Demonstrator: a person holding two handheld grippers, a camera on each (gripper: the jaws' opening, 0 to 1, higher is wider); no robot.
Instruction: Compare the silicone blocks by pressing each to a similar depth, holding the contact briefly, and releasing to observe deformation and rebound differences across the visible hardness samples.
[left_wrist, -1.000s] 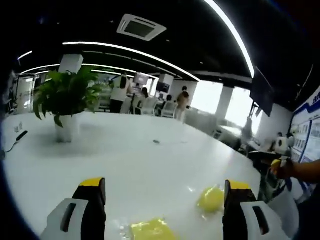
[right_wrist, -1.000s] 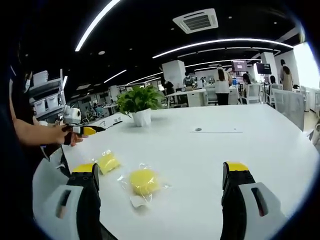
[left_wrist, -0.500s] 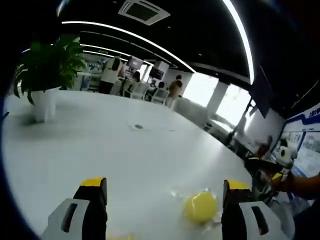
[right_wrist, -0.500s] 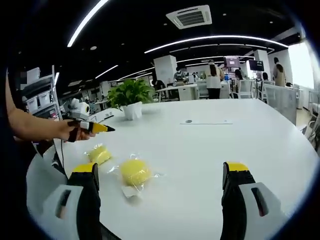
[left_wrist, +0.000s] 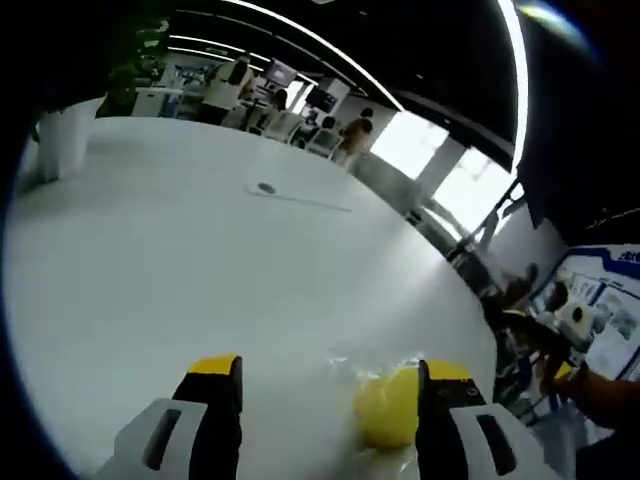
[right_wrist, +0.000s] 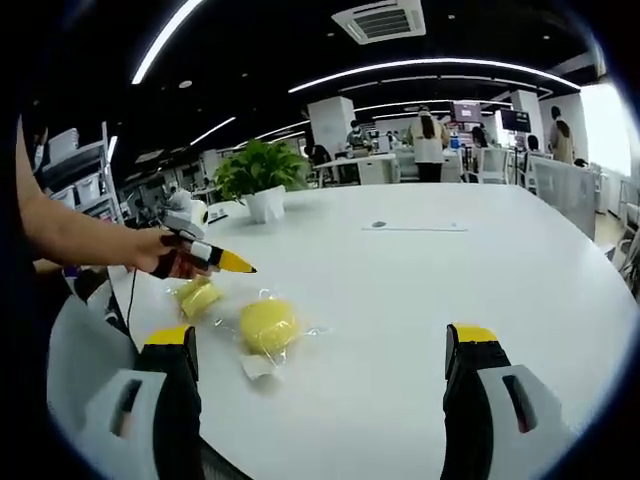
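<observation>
Two yellow silicone blocks in clear bags lie on the white table (right_wrist: 420, 290). The round block (right_wrist: 267, 323) is near the table's left edge, and a smaller block (right_wrist: 200, 297) lies just left of it. A hand holds my left gripper (right_wrist: 236, 264) just above the smaller block, its yellow tips pointing right. In the left gripper view, my left gripper (left_wrist: 330, 366) is open, and the round block (left_wrist: 388, 405) sits against the inside of its right jaw. My right gripper (right_wrist: 320, 335) is open over bare table, right of the round block, with nothing between its fingers.
A potted plant (right_wrist: 262, 180) stands at the back of the table. A small dark disc (right_wrist: 378, 224) lies on a thin sheet near the far middle. Shelves with boxes (right_wrist: 85, 170) stand at the left. People and chairs are beyond the table. The table's rounded edge runs close below the blocks.
My left gripper has moved in over the blocks, and its view has swung until the round block sits by its right jaw. Its jaws stand slightly closer. The right gripper has barely moved.
</observation>
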